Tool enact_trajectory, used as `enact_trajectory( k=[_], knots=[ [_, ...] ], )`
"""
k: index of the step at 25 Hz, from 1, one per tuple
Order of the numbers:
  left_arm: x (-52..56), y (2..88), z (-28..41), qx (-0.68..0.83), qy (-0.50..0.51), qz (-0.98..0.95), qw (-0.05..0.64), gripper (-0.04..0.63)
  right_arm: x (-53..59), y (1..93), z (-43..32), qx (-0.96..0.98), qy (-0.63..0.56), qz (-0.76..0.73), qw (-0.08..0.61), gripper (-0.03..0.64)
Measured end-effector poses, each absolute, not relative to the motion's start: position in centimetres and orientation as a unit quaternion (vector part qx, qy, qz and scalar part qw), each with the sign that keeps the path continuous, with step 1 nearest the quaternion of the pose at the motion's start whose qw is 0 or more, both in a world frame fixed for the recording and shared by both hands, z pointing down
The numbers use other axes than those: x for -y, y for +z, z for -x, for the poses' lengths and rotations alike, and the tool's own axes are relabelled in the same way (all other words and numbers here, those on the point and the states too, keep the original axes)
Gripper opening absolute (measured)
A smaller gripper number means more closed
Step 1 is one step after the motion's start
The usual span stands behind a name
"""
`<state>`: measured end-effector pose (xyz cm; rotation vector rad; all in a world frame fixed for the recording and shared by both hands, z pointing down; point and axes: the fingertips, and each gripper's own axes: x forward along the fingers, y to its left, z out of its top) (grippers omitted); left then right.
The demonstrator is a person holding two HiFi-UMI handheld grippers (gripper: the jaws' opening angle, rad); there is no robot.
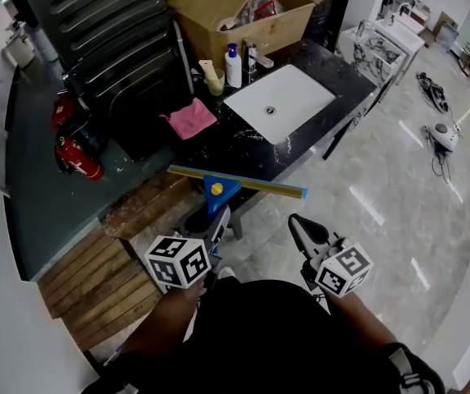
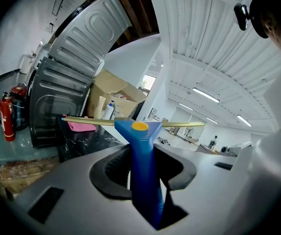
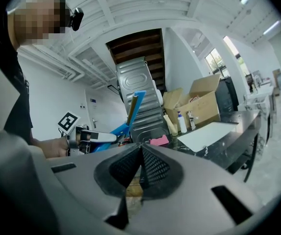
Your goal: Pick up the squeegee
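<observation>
The squeegee has a blue handle, a yellow spot on its head and a long yellow-green blade. It is held in the air in front of the counter, blade level and pointing away from me. My left gripper is shut on the blue handle, which stands between the dark pads. In the right gripper view the squeegee rises at the left. My right gripper hangs to the right of it, apart from it. Its jaws meet with nothing between them.
Ahead is a black marble counter with a white sink, a pink cloth and a soap bottle. A cardboard box and a dark ribbed panel stand behind. Red fire extinguishers and wooden slats lie left.
</observation>
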<state>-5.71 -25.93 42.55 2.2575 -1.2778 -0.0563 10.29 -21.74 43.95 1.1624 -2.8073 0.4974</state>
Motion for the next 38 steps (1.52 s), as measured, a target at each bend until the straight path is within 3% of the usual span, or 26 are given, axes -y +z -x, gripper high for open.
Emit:
enact_trajectory(
  k=[18,38],
  knots=[
    [18.6,42.4,0.8,0.510,-0.003,-0.822,0.254,0.140,14.6,45.3,-14.9,0.925,0.171,-0.337,0.029,0.008],
    [18.3,41.0,5.8,0.496,0.000,-0.836,0.235,0.140,14.9,44.8,-8.5,0.925,0.168,-0.341,0.006,0.008]
  ],
)
